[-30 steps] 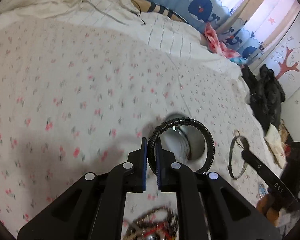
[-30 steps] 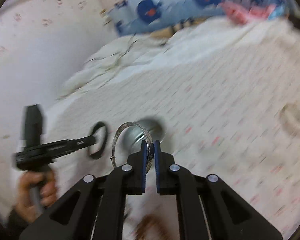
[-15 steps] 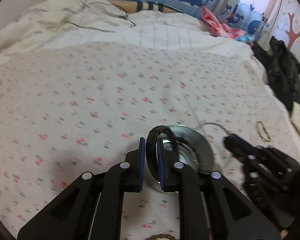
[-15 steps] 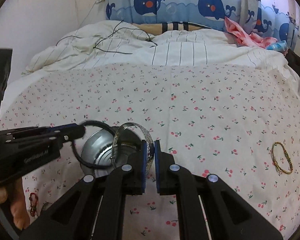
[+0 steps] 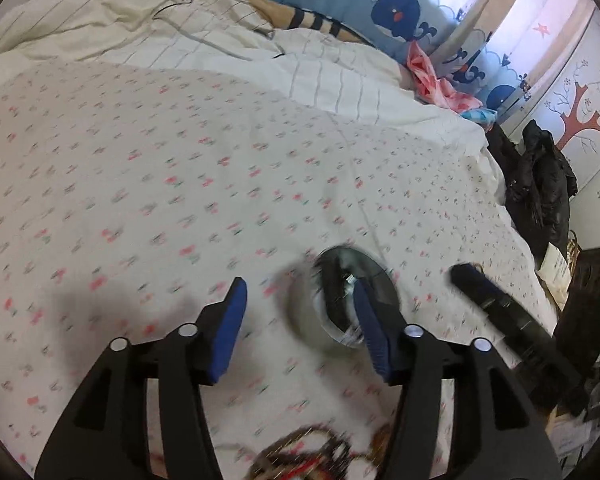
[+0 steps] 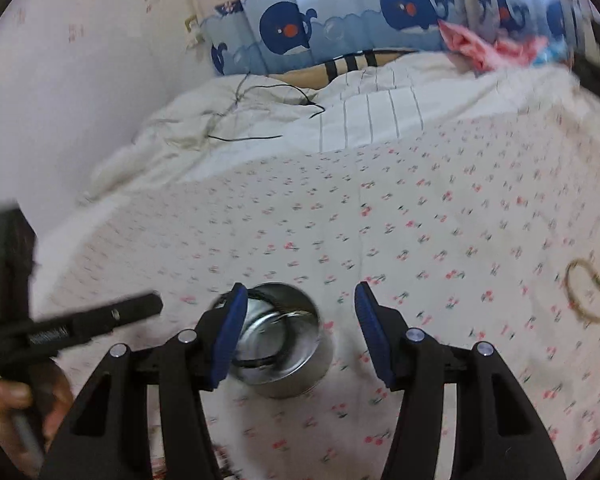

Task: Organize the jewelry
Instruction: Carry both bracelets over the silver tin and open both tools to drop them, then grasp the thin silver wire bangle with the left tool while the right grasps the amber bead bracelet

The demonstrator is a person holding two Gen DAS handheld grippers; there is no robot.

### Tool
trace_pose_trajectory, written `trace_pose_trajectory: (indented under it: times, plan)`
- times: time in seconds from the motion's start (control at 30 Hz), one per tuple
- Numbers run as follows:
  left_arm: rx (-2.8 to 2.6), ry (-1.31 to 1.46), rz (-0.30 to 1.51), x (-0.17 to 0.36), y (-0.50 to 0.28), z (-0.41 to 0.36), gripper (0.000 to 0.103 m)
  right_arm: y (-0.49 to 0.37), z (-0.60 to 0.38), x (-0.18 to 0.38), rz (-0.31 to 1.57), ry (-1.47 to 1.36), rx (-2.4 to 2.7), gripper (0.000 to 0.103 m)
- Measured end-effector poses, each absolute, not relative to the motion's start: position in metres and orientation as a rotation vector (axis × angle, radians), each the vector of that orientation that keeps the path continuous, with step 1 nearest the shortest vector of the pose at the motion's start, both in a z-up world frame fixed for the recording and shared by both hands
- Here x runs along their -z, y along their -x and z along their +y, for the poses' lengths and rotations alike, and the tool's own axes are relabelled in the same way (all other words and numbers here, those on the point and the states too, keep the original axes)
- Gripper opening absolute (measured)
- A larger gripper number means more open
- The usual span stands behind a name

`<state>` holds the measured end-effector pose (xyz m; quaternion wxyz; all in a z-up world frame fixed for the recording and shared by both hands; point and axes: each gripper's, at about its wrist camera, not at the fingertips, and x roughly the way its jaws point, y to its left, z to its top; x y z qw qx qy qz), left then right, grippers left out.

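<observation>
Black bracelet (image 6: 268,356) lies in the tin (image 6: 296,384) below the open right claw (image 6: 298,300).

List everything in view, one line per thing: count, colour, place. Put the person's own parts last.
metal bowl: one, silver, on the bedspread near the tongs
black bracelet: one, lying inside the bowl
silver bangle: one, inside the bowl, partly blurred
gold bracelet: one, on the bedspread, far right
jewelry pile: one tangle, dark, red and gold, bottom edge, blurred
bedspread: one, white with red cherry print
quilt: one, cream with stripes, rumpled behind
cable: one, black, on the quilt
whale curtain: blue, behind the bed
pink cloth: one, by the curtain
dark clothing: black, right of the bed
left tongs: open, empty
right tongs: open, empty
hand: one, holding the left tongs' handle
</observation>
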<state>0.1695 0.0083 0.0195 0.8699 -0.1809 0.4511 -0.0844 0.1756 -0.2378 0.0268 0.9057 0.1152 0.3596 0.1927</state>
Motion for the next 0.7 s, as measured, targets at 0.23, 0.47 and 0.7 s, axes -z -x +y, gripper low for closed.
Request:
trace_pose_trajectory:
  times: [0.23, 0.47, 0.7]
  plan:
    - [0.193, 0.356, 1.104, 0.017, -0.122, 0.045, 0.058, -0.123, -0.223, -0.013, 0.889, -0.145, -0.587, 0.056]
    - [0.302, 0.406, 1.156, 0.050, -0.093, 0.059, 0.058, -0.102, -0.193, 0.016, 1.009, -0.039, -0.687, 0.056]
    - [0.383, 0.134, 1.153, 0.058, -0.099, 0.027, 0.058, -0.110, -0.193, 0.024, 1.044, -0.045, -0.695, 0.056]
